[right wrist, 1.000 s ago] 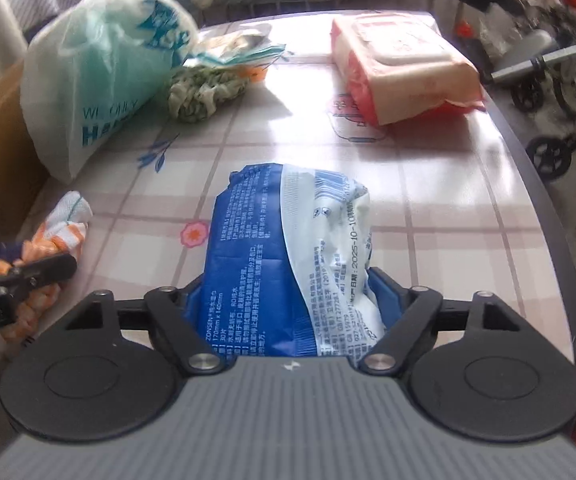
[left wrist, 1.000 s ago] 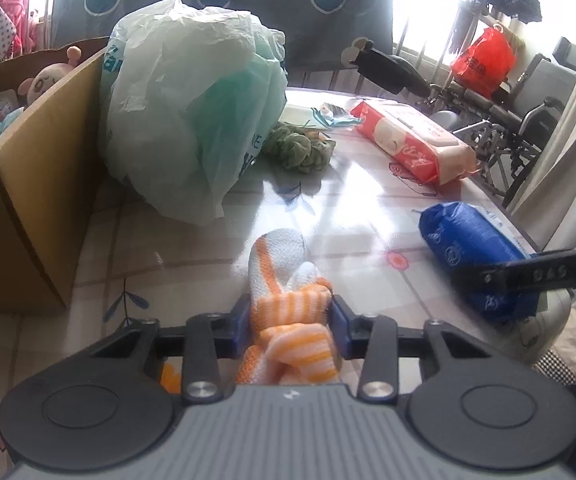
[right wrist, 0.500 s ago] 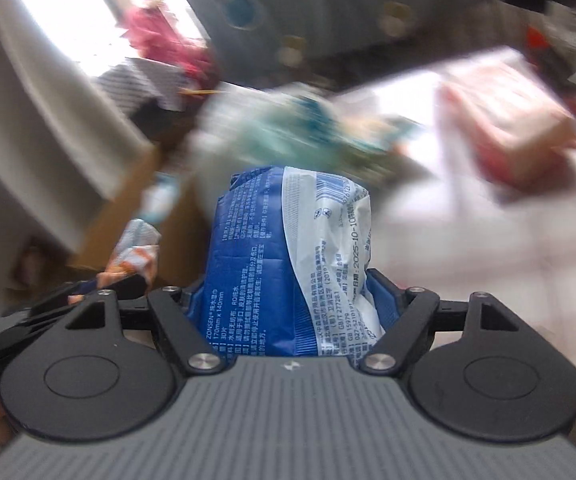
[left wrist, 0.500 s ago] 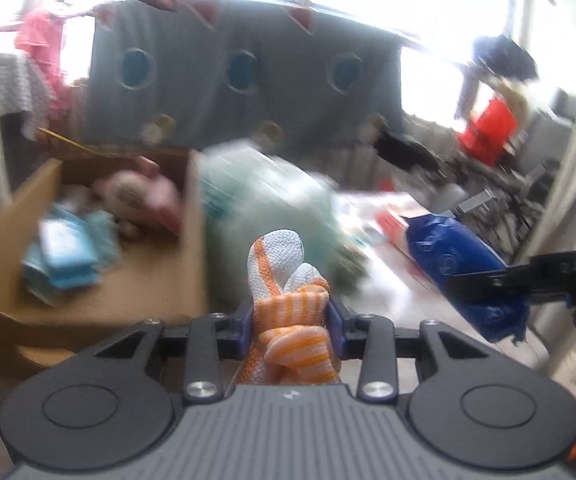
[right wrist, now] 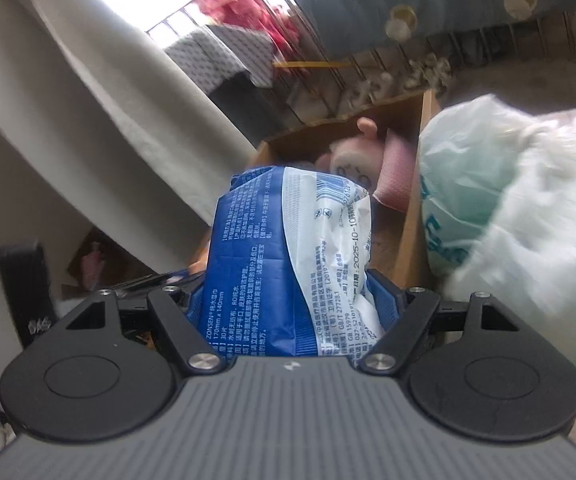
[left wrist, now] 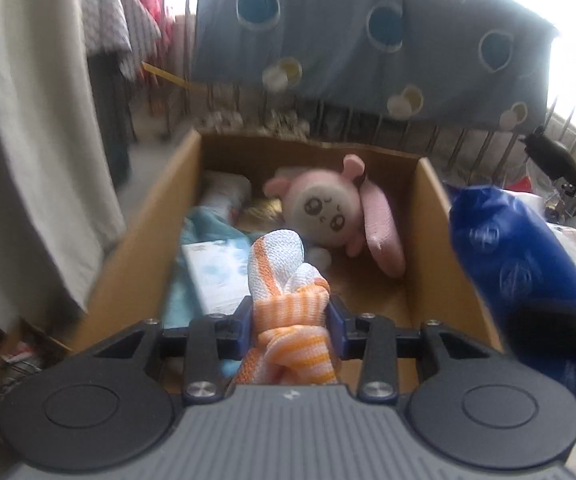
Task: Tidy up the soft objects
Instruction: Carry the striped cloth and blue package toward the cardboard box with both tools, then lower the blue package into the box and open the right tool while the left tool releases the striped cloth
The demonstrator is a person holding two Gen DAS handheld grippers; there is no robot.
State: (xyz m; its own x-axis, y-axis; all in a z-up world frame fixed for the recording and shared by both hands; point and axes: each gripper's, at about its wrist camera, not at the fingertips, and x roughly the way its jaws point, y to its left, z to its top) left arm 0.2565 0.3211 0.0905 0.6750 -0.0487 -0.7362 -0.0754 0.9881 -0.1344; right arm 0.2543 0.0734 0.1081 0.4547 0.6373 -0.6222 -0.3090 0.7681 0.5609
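Your left gripper [left wrist: 291,320] pinches the knotted orange-striped cloth [left wrist: 288,304] above the cardboard box [left wrist: 431,248] – beside the pink plush [left wrist: 327,208] – while your right gripper [right wrist: 293,292] clamps the blue wipes pack [right wrist: 288,256], both poised, apparently, for dropping in.

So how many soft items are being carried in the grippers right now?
2. An orange-and-white striped cloth is pinched in the left gripper above the cardboard box; a blue wipes pack is clamped in the right gripper beside it.
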